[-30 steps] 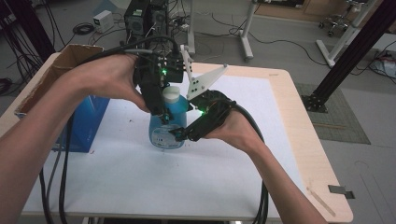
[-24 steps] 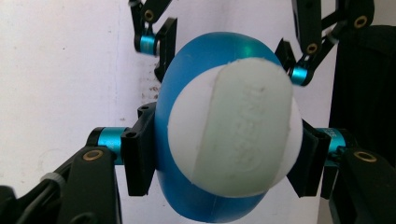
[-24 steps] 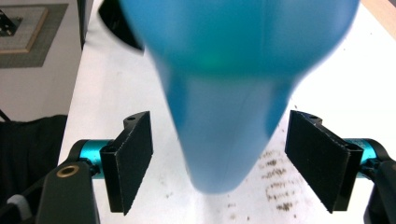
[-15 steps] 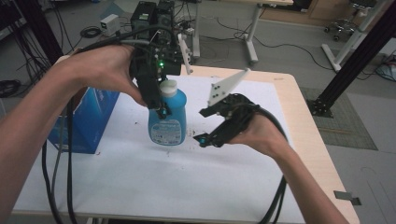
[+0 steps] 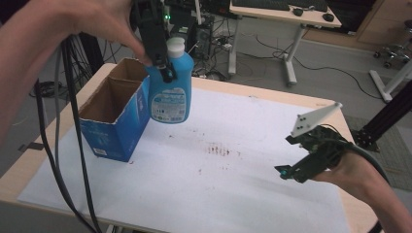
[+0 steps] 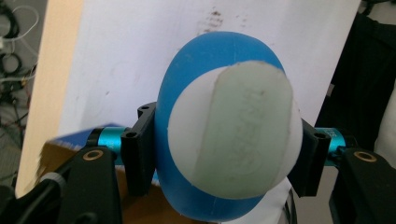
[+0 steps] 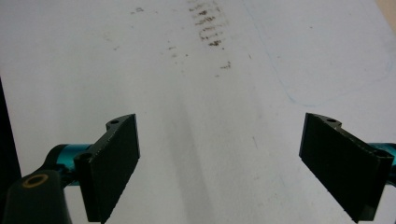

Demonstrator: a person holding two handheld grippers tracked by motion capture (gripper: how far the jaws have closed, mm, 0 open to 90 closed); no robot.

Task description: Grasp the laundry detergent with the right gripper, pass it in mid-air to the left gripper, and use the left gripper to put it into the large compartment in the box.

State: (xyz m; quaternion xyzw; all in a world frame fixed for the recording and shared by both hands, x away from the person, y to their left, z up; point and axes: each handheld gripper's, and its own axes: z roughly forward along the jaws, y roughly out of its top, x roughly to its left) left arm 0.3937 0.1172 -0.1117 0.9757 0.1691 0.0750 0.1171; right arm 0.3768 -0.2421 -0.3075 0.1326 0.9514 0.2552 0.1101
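Observation:
A blue bottle (image 5: 170, 87) with a white cap (image 5: 176, 46) and a printed label hangs in the air beside the open blue carton (image 5: 116, 114) at the table's left. My left gripper (image 5: 163, 63) is shut on the bottle's neck. In the left gripper view the cap (image 6: 233, 130) faces the camera, with a jaw pressed against each side of the bottle (image 6: 210, 60). My right gripper (image 5: 291, 171) is low over the table's right side, open, with nothing between its jaws. Its two pads (image 7: 112, 163) stand wide apart over bare white paper.
A white sheet (image 5: 243, 184) covers the wooden table (image 5: 14, 179), with dark smudges (image 5: 218, 151) near its middle. The carton stands upright, its top flaps open. Black cables (image 5: 63, 121) trail from my left gripper down over the table's left edge.
My left gripper has lifted the bottle up and to the left, beside the carton. My right gripper has let go and drawn back to the right, its jaws now open.

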